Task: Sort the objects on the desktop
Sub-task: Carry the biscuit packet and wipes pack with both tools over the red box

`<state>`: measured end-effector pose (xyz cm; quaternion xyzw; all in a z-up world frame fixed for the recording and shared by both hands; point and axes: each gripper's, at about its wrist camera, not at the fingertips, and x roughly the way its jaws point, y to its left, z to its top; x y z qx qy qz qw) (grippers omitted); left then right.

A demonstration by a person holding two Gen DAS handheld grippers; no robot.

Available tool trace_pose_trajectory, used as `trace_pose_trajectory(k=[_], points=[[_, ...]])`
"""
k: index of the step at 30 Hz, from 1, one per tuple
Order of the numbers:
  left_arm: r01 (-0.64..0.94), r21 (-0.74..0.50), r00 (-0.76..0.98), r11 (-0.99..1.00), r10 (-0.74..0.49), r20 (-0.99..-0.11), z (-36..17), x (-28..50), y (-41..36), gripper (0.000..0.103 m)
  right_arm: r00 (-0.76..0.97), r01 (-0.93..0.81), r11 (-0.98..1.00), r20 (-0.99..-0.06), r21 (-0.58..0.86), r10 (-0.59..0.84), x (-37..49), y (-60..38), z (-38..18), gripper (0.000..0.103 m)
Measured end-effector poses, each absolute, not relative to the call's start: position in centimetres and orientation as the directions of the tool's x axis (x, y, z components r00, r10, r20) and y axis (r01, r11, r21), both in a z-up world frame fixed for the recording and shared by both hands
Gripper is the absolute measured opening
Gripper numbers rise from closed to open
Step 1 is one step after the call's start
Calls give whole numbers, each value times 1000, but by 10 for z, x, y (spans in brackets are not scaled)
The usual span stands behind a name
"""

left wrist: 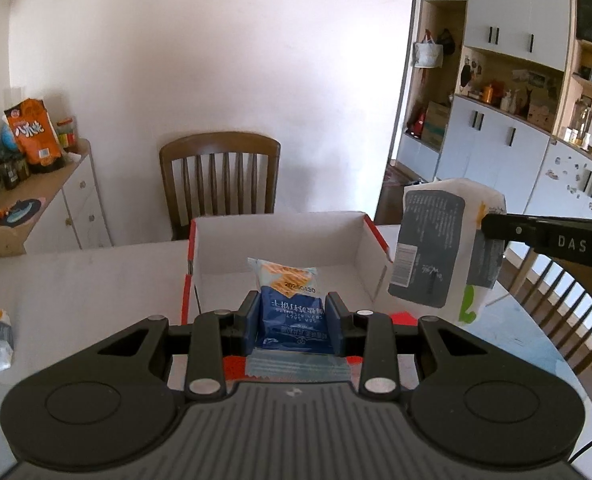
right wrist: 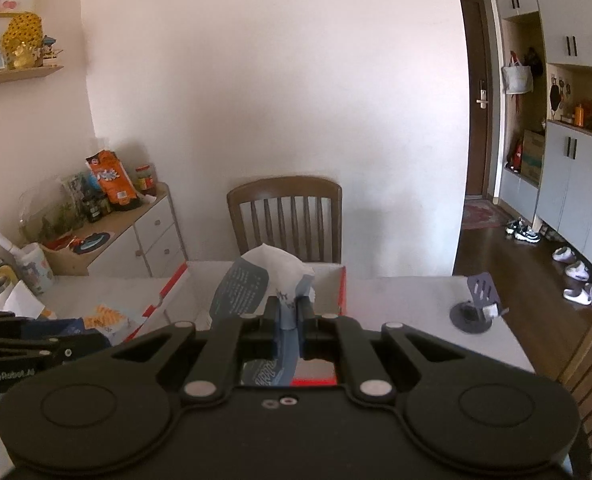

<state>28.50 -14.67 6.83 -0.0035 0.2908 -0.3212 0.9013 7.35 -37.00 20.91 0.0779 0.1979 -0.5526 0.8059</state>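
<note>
My left gripper is shut on a blue cracker packet, which hangs just above the near edge of an open cardboard box with red outsides and a white inside. My right gripper is shut on the folded edge of a white and grey tissue pack, held over the same box. In the left wrist view the tissue pack hangs at the box's right wall, pinched by the right gripper. The left gripper with its cracker packet shows at the right wrist view's left edge.
A wooden chair stands behind the white table. A grey phone stand sits on the table's right part. A sideboard with snack bags and jars is at the left. Another chair back is at the right.
</note>
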Motion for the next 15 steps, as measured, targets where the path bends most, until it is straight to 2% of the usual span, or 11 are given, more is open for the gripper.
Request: trace_pose_trajectory(k=[15], points=[[622, -126, 609, 773, -578, -542, 55, 336, -191, 33, 268, 932, 347, -443, -106, -855, 90, -434, 200, 8]])
